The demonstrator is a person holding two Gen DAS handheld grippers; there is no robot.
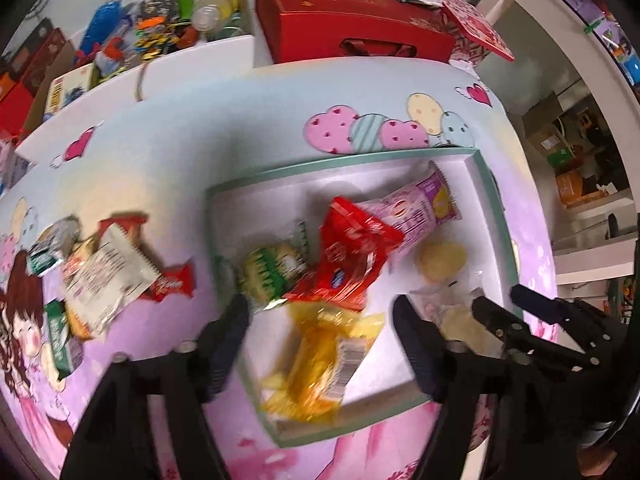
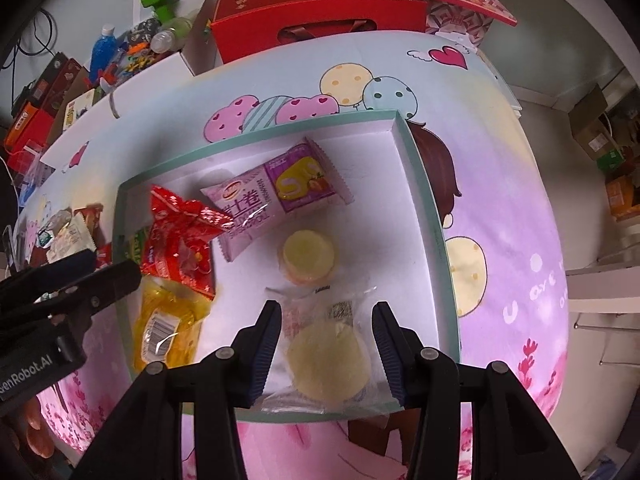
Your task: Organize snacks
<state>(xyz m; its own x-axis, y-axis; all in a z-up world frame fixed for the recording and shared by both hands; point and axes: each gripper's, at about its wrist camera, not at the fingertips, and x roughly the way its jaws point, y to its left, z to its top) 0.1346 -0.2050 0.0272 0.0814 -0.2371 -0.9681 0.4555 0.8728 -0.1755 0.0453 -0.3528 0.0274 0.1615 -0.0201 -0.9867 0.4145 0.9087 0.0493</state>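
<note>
A shallow white box with a teal rim (image 1: 340,160) (image 2: 260,136) lies on the cartoon tablecloth. In it are a red packet (image 1: 352,252), a pink roll-cake packet (image 2: 276,196), a green packet (image 1: 272,264) and a round yellow cake (image 2: 308,256). My left gripper (image 1: 322,320) points down over the box, open. A blurred yellow packet (image 1: 320,360) lies below its spread fingers, untouched. My right gripper (image 2: 328,336) stands open, its pads beside the edges of a clear-wrapped pale cake (image 2: 328,360) resting on the box floor.
Several loose snack packets (image 1: 104,276) lie on the cloth left of the box. Behind the table stand a red gift box (image 1: 352,20) and a white bin of toys and bottles (image 1: 160,28). White shelving (image 1: 580,140) is at the right.
</note>
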